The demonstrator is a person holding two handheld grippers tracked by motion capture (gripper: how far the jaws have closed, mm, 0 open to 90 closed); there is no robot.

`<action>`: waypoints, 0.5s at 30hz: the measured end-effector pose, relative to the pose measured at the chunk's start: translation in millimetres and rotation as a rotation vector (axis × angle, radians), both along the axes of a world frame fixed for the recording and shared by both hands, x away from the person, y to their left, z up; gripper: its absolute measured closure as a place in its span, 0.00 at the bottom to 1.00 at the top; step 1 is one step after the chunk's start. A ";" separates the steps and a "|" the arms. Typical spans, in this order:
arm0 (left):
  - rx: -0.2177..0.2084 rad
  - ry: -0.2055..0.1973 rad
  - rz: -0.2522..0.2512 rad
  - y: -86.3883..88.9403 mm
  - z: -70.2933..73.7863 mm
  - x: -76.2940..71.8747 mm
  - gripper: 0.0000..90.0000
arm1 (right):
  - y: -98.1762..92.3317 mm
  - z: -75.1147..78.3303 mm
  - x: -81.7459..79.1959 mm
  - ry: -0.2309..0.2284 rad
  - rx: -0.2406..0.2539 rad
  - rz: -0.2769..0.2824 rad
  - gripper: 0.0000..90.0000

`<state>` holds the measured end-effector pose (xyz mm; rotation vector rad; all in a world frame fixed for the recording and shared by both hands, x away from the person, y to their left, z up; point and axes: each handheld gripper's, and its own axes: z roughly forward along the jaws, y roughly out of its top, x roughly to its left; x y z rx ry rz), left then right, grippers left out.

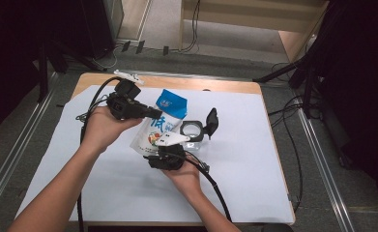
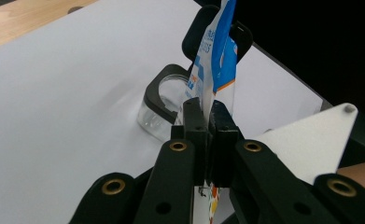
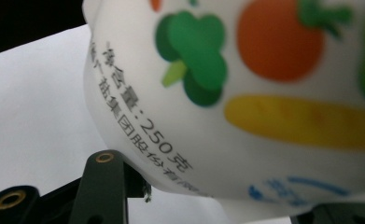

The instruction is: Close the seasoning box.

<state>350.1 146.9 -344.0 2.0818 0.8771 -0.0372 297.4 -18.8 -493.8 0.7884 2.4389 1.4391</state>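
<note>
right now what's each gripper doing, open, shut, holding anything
Left gripper: shut, pinching the edge of the blue-and-white pouch.
Right gripper: at the pouch's bottom end, jaws either side of it; whether they press on it cannot be told.

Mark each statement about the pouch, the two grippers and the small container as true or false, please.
1. The left gripper is shut on the edge of the pouch. True.
2. The pouch has a red top. False: the top is blue.
3. The clear container has its black lid flipped open. True.
4. The container stands on bare wood. False: it stands on the white sheet.
5. The right gripper is at the pouch's lower end. True.
</note>
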 end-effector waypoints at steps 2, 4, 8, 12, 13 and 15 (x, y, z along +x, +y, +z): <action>-0.002 0.001 -0.010 -3.4 -1.2 2.3 0.99 | -0.6 0.0 -0.9 0.010 0.009 0.003 0.56; 0.002 0.004 -0.004 -6.5 -2.3 4.7 0.99 | -2.2 -0.9 0.4 0.035 0.029 0.007 0.56; 0.019 0.008 -0.007 -10.7 -4.9 8.4 0.99 | -4.6 -1.7 -0.1 0.055 0.052 0.009 0.60; 0.027 0.007 -0.012 -13.5 -6.8 10.5 0.99 | -6.6 -2.4 -1.2 0.060 0.056 0.016 0.60; 0.025 0.009 -0.014 -15.0 -7.5 10.9 0.99 | -6.8 -2.8 -1.3 0.060 0.057 0.018 0.59; 0.029 0.009 -0.019 -18.1 -8.4 11.5 0.99 | -6.3 -3.8 -2.1 0.061 0.056 0.019 0.55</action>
